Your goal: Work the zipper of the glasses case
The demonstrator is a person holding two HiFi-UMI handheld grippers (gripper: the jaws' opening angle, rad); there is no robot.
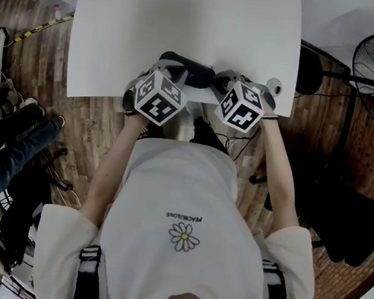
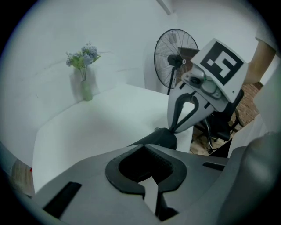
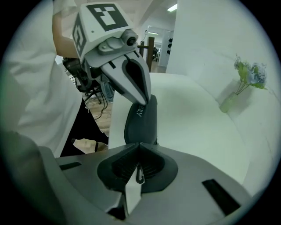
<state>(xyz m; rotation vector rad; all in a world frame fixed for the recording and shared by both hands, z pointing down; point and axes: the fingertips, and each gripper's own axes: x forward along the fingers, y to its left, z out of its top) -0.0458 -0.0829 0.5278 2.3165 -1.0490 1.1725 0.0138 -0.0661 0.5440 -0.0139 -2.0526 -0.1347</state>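
Possibly slips: right gripper [image 3: 139, 148] jaws pinch tiny zipper pull [image 3: 139, 176]; left gripper [image 2: 142, 148] jaws nip glasses case [image 3: 141, 118] end near worktop [image 1: 188, 30] edge, fall risk.

- My shirt [image 1: 188, 193] has one small line of dark capitals on the chest, next to a printed daisy [image 1: 184, 236]. It reads upside down in the head view. It seems to begin "PEAC"; the rest is too small for me to be sure of.
- The glasses case [image 3: 141, 121] shows the pale letters "ERY" on its dark side in the right gripper view. Anything before them is hidden behind my left gripper [image 3: 147, 99].
- The marker cube [image 3: 99, 19] on that gripper and the one on my right gripper [image 2: 173, 129] carry only black-and-white square patterns, with no letters or numbers.
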